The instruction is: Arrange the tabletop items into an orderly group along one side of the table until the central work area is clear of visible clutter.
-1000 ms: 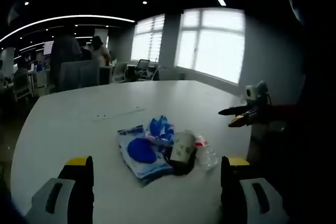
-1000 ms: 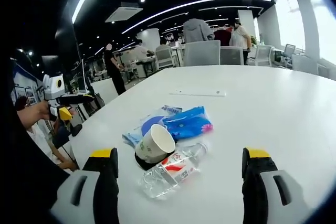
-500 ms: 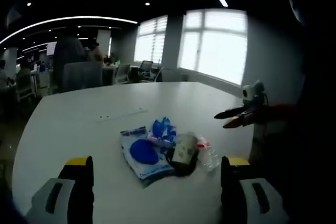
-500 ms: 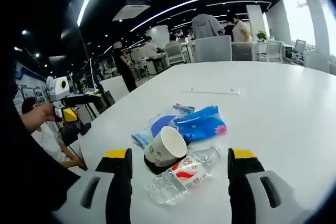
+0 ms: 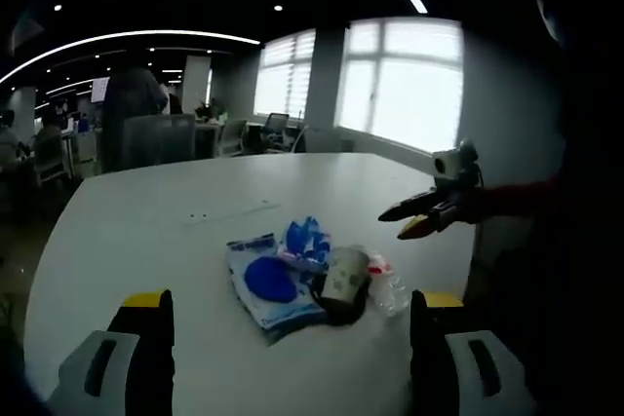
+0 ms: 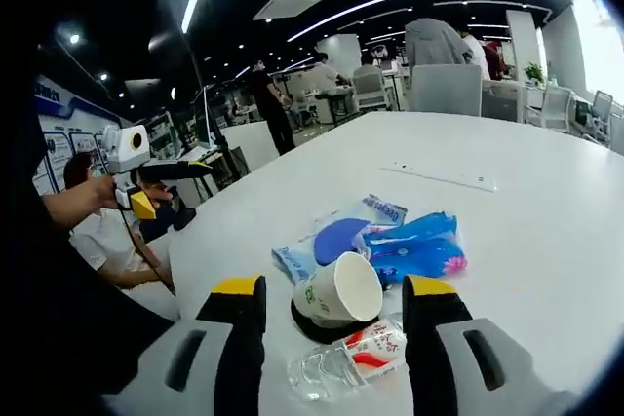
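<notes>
- Office behind, white table (image 5: 146, 231) in front.
- Left gripper (image 5: 283, 338): jaws wide apart, holding nothing, short of the clutter.
- Mid-table cluster: blue packet (image 5: 268, 282), blue wrapper (image 5: 304, 241), tipped paper cup (image 5: 343, 276), bottle (image 5: 385, 284) lying alongside.
- Right gripper (image 6: 336, 323): jaws narrower, flanking the cup, gripping nothing.
</notes>
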